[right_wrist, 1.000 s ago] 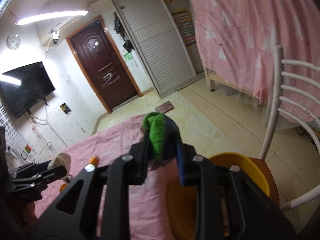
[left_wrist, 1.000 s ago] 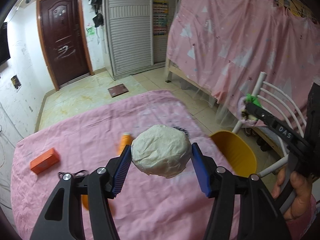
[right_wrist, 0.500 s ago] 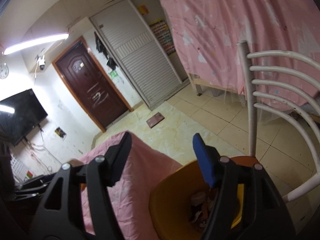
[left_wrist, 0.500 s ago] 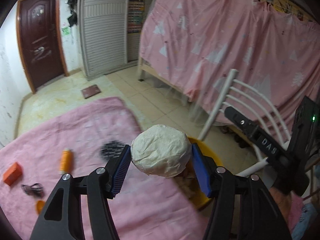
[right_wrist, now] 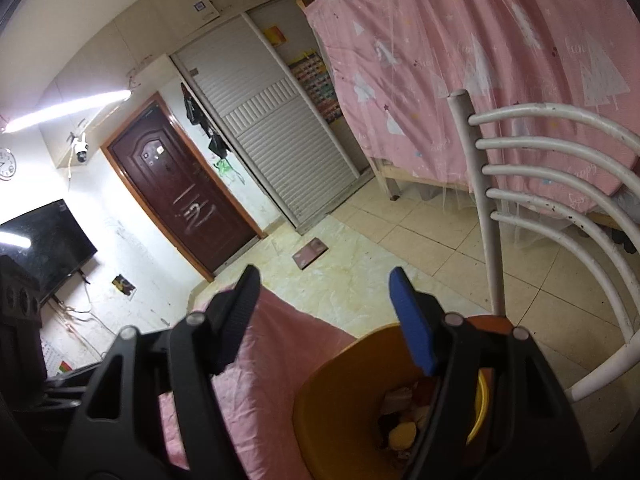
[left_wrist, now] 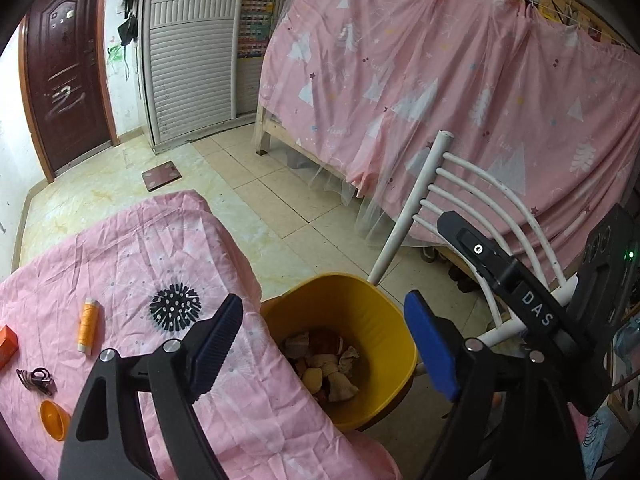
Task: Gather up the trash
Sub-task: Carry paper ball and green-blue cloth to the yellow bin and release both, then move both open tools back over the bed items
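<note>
A yellow bin [left_wrist: 384, 320] stands beside the pink-covered table [left_wrist: 160, 256], with crumpled trash [left_wrist: 328, 368] inside. My left gripper [left_wrist: 324, 344] is open and empty, held above the bin's near rim. My right gripper [right_wrist: 324, 312] is open and empty above the same bin [right_wrist: 344, 392]; its body also shows in the left wrist view [left_wrist: 520, 292]. On the table lie an orange thread spool [left_wrist: 88, 326], a black spiky ball [left_wrist: 175, 307], an orange box [left_wrist: 7, 344], a dark clip [left_wrist: 36, 378] and an orange cap [left_wrist: 54, 420].
A white metal chair [left_wrist: 460, 208] stands right behind the bin. A bed with a pink curtain [left_wrist: 440, 80] fills the back right. A dark door [left_wrist: 64, 72] and a shuttered cabinet [left_wrist: 192, 52] are at the far wall; a small scale [left_wrist: 161, 176] lies on the tiled floor.
My left gripper swung right over the bin, opened and let go of the white paper ball. My right gripper dropped its green and dark item earlier and stays open.
</note>
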Tool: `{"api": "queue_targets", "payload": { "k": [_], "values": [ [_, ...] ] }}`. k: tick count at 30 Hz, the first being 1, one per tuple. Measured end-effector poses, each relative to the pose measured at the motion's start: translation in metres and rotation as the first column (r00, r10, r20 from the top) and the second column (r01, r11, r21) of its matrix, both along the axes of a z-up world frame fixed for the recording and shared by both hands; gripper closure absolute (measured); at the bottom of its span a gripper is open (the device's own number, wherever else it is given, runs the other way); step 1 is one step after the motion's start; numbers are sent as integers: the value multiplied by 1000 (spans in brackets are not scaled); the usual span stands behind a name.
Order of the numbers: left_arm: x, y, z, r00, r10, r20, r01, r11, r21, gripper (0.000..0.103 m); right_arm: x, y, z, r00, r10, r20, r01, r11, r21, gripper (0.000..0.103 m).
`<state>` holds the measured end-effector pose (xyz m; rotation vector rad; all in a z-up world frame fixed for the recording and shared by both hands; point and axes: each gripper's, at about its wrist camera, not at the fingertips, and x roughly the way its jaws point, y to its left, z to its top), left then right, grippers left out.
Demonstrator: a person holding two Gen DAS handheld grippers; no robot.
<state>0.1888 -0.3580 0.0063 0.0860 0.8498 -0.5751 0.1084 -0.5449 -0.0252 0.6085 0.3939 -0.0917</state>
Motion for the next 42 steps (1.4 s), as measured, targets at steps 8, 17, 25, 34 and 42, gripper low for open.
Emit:
{"api": "queue_targets", "payload": {
  "k": [8,17,25,34,42],
  "values": [
    [-3,17,8,1000,21,24,-21,1000,-4,27,7,12,0,999,37,-8,-37,999,-20,39],
    [3,59,15,996,83,45,-82,997,-7,27,22,52,3,992,117,-35,-119,990,-74,38],
    [15,107,17,986,158,55,-158,987,2,27,39,91,3,973,225,-48,-228,970,-82,38],
    [31,162,18,966,251,56,-251,968,-9,27,54,136,2,945,314,-90,-323,938,-124,38],
    [46,209,16,945,322,53,-322,947,-12,27,71,173,-1,918,372,-139,-391,909,-144,38]
  ]
}}
